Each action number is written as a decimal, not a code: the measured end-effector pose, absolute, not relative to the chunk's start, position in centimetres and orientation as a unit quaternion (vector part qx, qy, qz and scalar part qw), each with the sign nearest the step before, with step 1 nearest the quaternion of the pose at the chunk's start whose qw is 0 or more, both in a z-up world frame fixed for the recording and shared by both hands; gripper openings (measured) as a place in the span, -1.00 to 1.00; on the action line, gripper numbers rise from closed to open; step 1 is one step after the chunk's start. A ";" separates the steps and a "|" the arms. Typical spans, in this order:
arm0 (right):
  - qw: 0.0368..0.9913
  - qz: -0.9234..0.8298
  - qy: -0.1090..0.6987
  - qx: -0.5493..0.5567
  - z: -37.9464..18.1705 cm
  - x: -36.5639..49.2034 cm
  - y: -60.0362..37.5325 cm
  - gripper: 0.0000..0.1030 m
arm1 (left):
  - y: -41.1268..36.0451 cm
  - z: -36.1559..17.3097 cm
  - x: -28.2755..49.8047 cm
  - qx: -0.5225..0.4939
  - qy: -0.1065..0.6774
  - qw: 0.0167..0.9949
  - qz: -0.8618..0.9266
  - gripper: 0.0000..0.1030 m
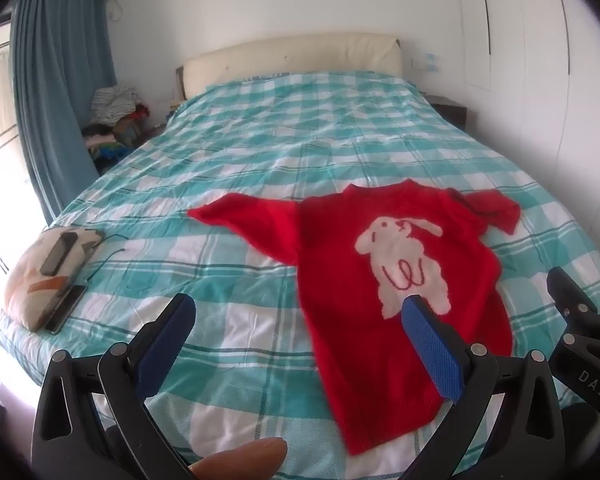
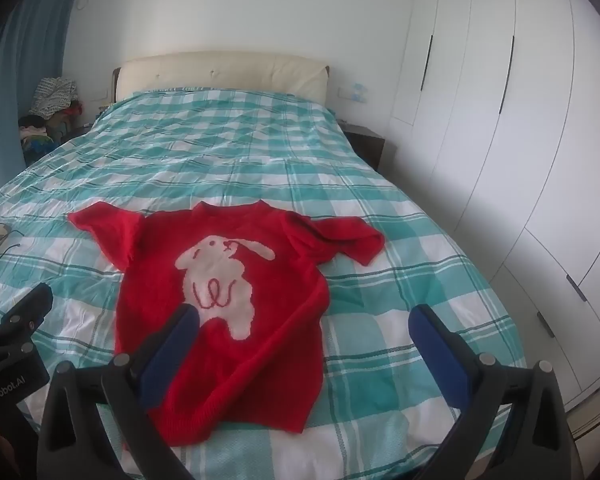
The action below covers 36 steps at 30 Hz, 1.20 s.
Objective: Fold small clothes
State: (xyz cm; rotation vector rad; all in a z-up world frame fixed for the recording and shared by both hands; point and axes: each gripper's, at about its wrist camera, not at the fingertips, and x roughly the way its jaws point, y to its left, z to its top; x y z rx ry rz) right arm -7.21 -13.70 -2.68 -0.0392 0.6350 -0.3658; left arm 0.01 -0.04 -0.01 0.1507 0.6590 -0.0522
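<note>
A small red knit sweater (image 1: 340, 264) with a white rabbit on the front lies face up on the bed, both short sleeves spread out; it also shows in the right wrist view (image 2: 156, 280). My left gripper (image 1: 300, 308) is open and empty, held above the sweater's left hem side. My right gripper (image 2: 304, 316) is open and empty, above the sweater's right hem side. Each gripper's black body shows at the edge of the other's view.
The bed has a teal and white checked cover (image 1: 260, 140) and a cream headboard (image 1: 292, 56). A cushion with dark devices and a cable (image 1: 48, 264) lies at the bed's left edge. Piled clothes (image 1: 112, 120) sit by the blue curtain. White wardrobes (image 2: 480, 100) stand right.
</note>
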 end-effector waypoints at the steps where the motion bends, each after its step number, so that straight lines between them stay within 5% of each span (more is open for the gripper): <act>1: 0.933 -0.178 0.311 -0.018 -2.7 -7.2 -13.7 1.00 | -0.1 0.0 0.0 0.076 0.323 0.943 -0.026 1.00; 36: 0.934 -0.176 0.309 -0.029 -2.0 -7.8 -13.0 1.00 | 0.5 0.0 -0.1 0.066 0.328 0.942 -0.026 1.00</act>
